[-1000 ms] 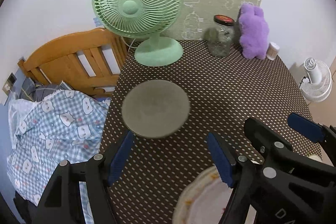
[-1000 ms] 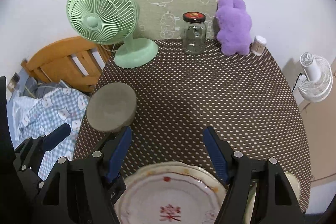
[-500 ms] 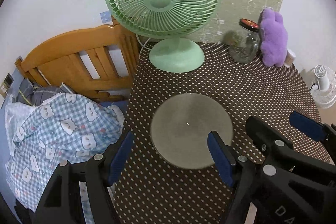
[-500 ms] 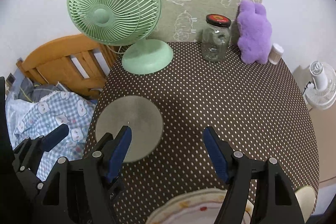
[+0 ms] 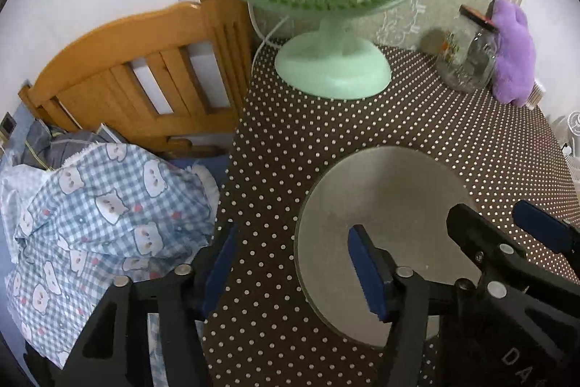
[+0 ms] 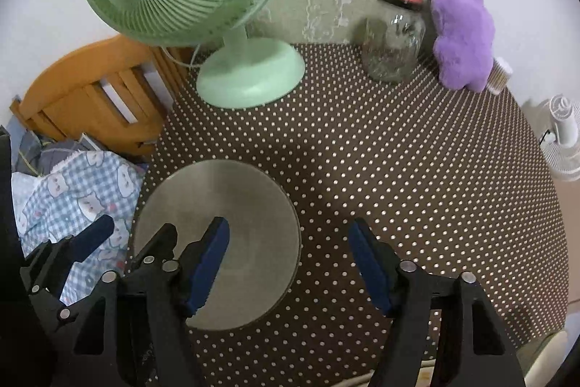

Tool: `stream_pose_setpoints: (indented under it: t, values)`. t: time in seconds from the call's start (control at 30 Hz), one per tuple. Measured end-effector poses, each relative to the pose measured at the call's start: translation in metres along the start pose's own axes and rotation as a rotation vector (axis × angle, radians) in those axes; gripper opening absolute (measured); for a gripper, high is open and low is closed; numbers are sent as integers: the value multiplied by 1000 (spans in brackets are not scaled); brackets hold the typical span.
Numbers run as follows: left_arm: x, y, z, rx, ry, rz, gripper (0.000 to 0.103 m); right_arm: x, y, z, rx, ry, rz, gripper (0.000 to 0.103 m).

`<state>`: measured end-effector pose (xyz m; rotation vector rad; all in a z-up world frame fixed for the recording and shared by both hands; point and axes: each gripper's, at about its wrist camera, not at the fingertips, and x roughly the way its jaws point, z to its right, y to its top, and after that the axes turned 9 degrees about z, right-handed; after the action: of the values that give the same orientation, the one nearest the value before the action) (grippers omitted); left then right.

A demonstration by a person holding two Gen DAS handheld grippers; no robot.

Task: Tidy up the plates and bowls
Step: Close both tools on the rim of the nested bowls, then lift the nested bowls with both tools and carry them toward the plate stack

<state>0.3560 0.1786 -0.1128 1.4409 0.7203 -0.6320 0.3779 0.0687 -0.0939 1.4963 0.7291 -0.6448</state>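
Brown cloth: a brown tablecloth with white polka dots [image 6: 398, 169] is spread over the table, set against a white wall.
Plate: a round grey-green plate [image 6: 232, 205] is laid flat near the table's left edge.
Left gripper [image 5: 293, 267]: jaws are held wide apart, nothing gripped; its right finger is seen over the plate [image 5: 391, 198].
Right gripper [image 6: 290, 260]: jaws are spread wide, nothing held; its left finger is seen over the plate.
Back of table: a mint-green desk fan [image 6: 250, 75], a glass jar with a dark lid [image 6: 395, 42] and a purple plush toy [image 6: 464, 35] are lined up.
Left view only: an orange wooden bed frame [image 5: 137, 78] and blue checked bedding [image 5: 101, 205] are shown most fully.
Right view only: a small white fan [image 6: 565, 133] is fully seen beyond the table's right edge.
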Motion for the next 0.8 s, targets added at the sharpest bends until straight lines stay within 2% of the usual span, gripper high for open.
stream_pose_setpoints:
  t: [0.03, 0.13, 0.27, 0.3, 0.4, 0.5, 0.8]
  values:
    - [3, 0, -1, -2, -4, -4, 51, 3, -1, 0, 1, 2, -4, 67]
    - [12, -4, -1, -6, -10, -15, 48, 13, -3, -2, -11, 4, -17, 58]
    - [21, -8, -2, -5, -12, -38, 36, 24, -6, -6, -17, 15, -42, 44]
    - [23, -8, -2, -6, -22, -42, 32, 27, -7, -7, -17, 22, -47, 38]
    - [23, -9, 2, 18, -29, -37, 24, 30, -8, -10, -33, 13, -48, 33]
    - [25, -9, 6, 25, -37, -43, 19, 32, -8, -11, -45, 3, -48, 30]
    - [24, -9, 9, 31, -35, -57, 19, 32, -7, -10, -42, -11, -68, 28]
